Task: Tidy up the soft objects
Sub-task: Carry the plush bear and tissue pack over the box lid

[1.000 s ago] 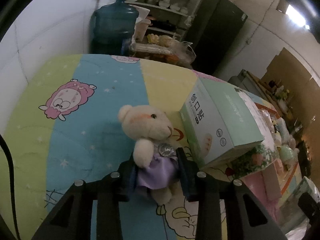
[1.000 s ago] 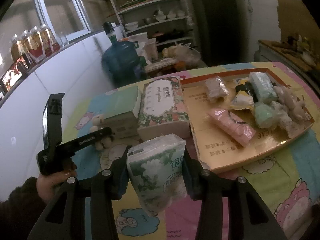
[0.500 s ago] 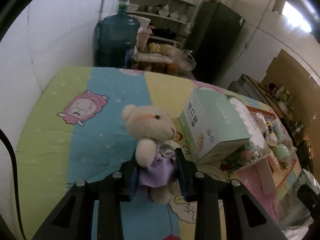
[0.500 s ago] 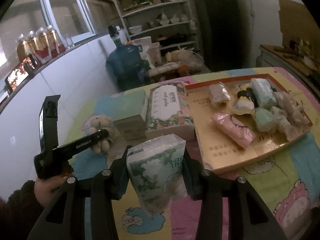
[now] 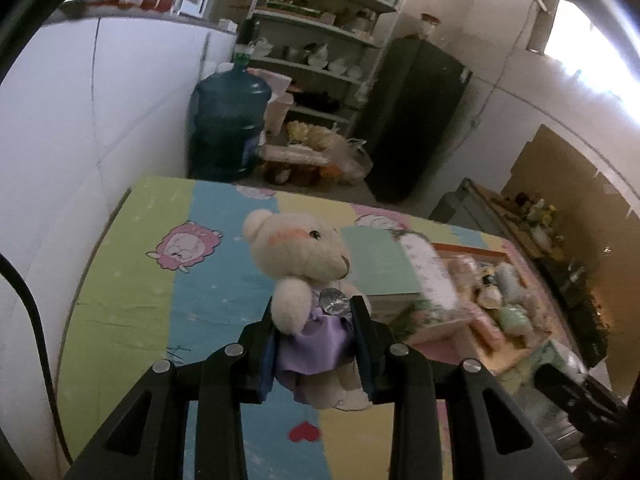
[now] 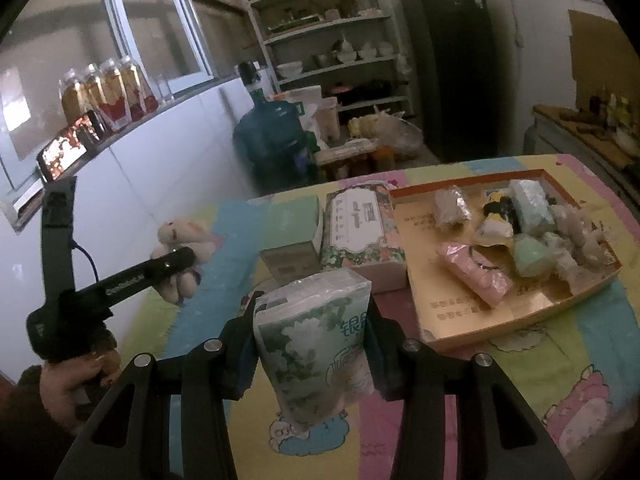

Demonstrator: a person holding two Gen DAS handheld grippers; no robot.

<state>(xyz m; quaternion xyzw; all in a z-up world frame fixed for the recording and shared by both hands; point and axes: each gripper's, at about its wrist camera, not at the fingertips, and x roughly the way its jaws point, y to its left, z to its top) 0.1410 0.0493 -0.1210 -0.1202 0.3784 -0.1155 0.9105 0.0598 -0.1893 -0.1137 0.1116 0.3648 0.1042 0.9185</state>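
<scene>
A cream teddy bear (image 5: 304, 256) in a purple dress hangs above the cartoon-print tablecloth, and my left gripper (image 5: 316, 344) is shut on its body. The right wrist view shows that same bear (image 6: 180, 236) at the left, held by the left gripper (image 6: 188, 258) in a person's hand. My right gripper (image 6: 312, 344) is shut on a green-and-white tissue pack (image 6: 316, 352), lifted over the table's near side. An orange cardboard tray (image 6: 472, 312) at the right holds several soft packets and plush pieces.
A mint-green box (image 6: 292, 216) and a floral tissue box (image 6: 360, 228) stand side by side mid-table, left of the tray. Beyond the table's far edge are a blue water jug (image 6: 272, 136), shelves (image 6: 332, 40) and a dark fridge (image 6: 452, 76). A white counter wall (image 5: 80, 120) runs along the left.
The left gripper has lifted the bear off the cloth, so the table looks lower and farther. The right gripper has risen a little with the tissue pack still in it.
</scene>
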